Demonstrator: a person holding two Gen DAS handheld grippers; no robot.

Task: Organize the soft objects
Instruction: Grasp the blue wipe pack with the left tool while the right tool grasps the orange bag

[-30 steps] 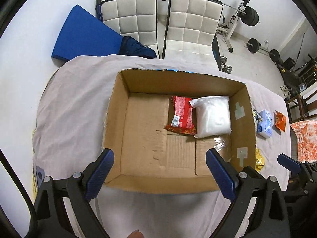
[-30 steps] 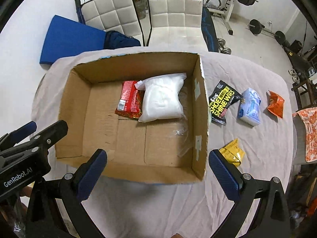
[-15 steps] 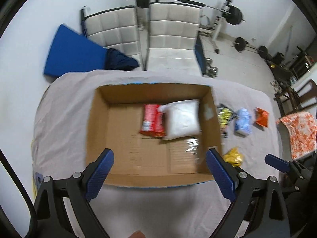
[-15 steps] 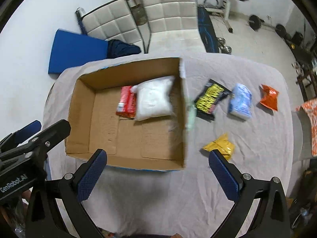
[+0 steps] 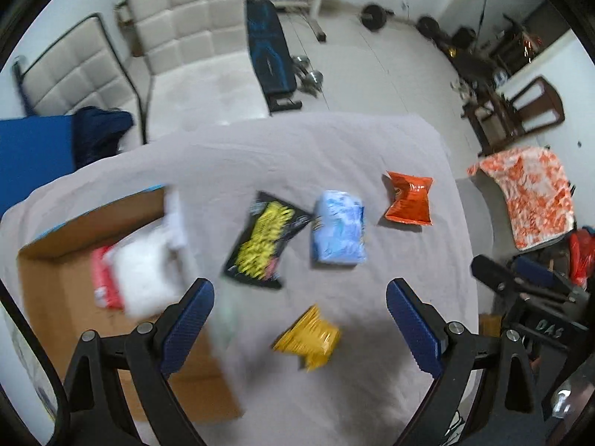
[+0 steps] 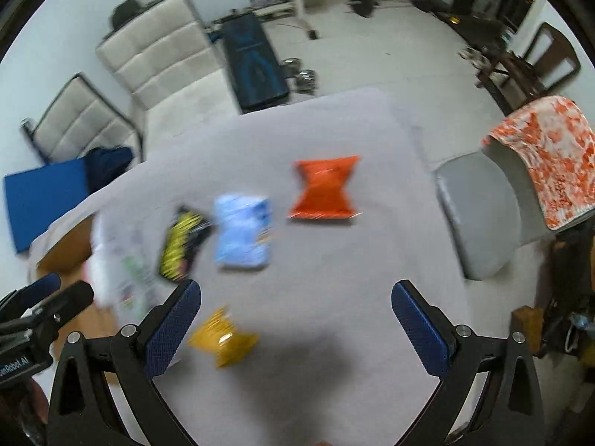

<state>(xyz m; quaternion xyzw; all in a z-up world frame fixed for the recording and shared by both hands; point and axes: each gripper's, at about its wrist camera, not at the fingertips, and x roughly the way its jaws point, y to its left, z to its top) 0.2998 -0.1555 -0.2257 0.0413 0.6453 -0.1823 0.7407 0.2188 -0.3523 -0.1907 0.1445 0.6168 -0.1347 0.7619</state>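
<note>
On table, four packets, both tools agape

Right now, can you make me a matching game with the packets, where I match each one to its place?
Things:
1. white bag
2. yellow packet
3. orange packet
4. light blue packet

Places:
A. farthest right on the table
B. inside the cardboard box
C. between the black packet and the orange one
D. nearest the grippers, on the cloth

Pairs: 1-B, 2-D, 3-A, 4-C

Grey-clothed table, cardboard box, 4 loose packets
</note>
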